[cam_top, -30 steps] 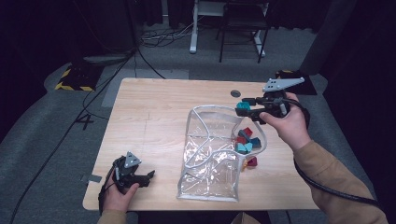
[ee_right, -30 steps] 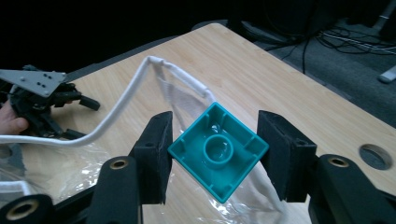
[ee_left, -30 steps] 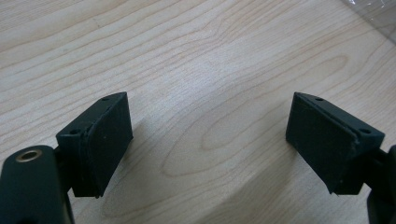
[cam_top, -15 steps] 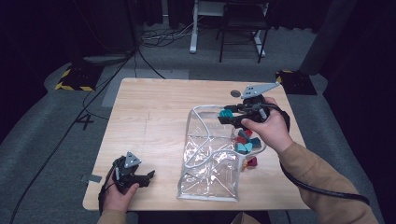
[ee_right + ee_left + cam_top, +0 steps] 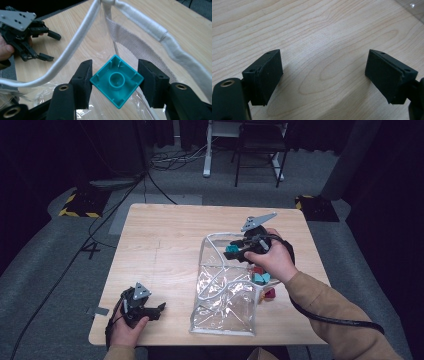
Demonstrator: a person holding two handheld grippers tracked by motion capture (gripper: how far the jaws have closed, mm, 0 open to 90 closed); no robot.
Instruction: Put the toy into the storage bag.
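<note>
Teal plastic, a hollow square block [image 5: 116,80] sits clamped corner-wise between the right gripper [image 5: 239,251] pads, jaws about half closed on it, underside facing the camera; it hangs just above the white-rimmed mouth of the clear bag [image 5: 225,305], so release means straight down; beyond the bag, the left gripper [image 5: 156,310] rests wide open, holding nothing; a second ago the block was outside the bag's far corner.

Glossy plastic brick [image 5: 117,80] (clear bag [image 5: 225,305])
</note>
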